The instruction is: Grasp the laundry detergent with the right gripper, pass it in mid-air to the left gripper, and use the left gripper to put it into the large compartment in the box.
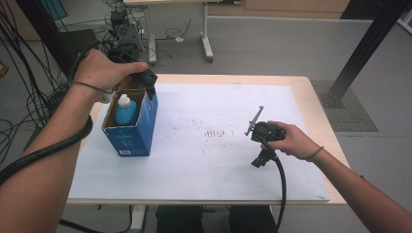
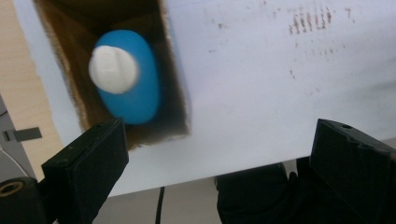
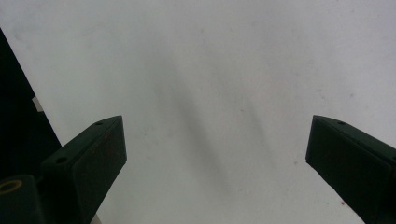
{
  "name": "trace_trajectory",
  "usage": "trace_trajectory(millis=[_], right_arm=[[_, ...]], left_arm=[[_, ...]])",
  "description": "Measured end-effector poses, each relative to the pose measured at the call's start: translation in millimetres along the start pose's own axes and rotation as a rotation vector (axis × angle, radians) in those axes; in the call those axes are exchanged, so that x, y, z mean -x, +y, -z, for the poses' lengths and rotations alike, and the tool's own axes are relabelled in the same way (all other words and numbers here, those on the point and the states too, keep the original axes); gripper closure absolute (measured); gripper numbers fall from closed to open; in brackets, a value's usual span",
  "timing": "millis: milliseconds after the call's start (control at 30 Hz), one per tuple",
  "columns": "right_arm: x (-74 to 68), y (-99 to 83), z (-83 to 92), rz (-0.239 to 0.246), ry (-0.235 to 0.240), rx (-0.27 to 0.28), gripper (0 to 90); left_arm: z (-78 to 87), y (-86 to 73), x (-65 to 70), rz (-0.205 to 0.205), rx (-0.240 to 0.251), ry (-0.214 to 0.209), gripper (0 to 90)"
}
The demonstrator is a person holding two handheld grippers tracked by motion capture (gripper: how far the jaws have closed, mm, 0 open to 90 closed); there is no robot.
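Standing upright inside the open blue box [image 1: 130, 131], a white-capped blue bottle [image 1: 125, 110]; both grippers' fingers spread wide, empty.

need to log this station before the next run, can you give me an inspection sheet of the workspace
surface: table with light wood edge, covered by a white sheet with small dark marks near its middle
job's things: blue bottle with white cap upright inside an open blue box at the sheet's left
clutter: nothing seen
grippers: left claw open above the box, nothing between its jaws; right claw open over bare sheet, empty
cables: thick black cable trails from the right claw; another along the left forearm; loose wires on the floor at left
surroundings: grey floor, a black frame post, another table's legs behind
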State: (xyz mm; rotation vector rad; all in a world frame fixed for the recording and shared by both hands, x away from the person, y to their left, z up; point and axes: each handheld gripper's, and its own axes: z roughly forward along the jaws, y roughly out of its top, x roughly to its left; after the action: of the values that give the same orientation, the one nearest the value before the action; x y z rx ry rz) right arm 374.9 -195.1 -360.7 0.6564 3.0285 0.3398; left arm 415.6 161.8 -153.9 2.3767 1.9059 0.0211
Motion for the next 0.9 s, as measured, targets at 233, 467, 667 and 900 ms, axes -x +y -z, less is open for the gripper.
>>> trace_trajectory(millis=[233,467,667,900], right_arm=[[-0.5,0.9,4.6,-0.011,-0.005,0.006,4.8],[-0.7,3.2,7.9,-0.014,-0.01,0.008,4.8],[-2.0,2.1,9.4,-0.014,-0.014,0.005,4.8],[-1.7,0.3,10.7,-0.017,-0.019,0.011,4.8]], left_arm=[[-3.3,-1.0,33.4,-0.108,-0.013,-0.033,4.7],[-19.2,-3.5,64.8,-0.198,-0.032,-0.046,4.8],[-36.4,-4.9,81.6,-0.226,-0.023,-0.057,4.7],[-61.3,-4.2,91.3,-0.247,-0.038,-0.068,4.8]])
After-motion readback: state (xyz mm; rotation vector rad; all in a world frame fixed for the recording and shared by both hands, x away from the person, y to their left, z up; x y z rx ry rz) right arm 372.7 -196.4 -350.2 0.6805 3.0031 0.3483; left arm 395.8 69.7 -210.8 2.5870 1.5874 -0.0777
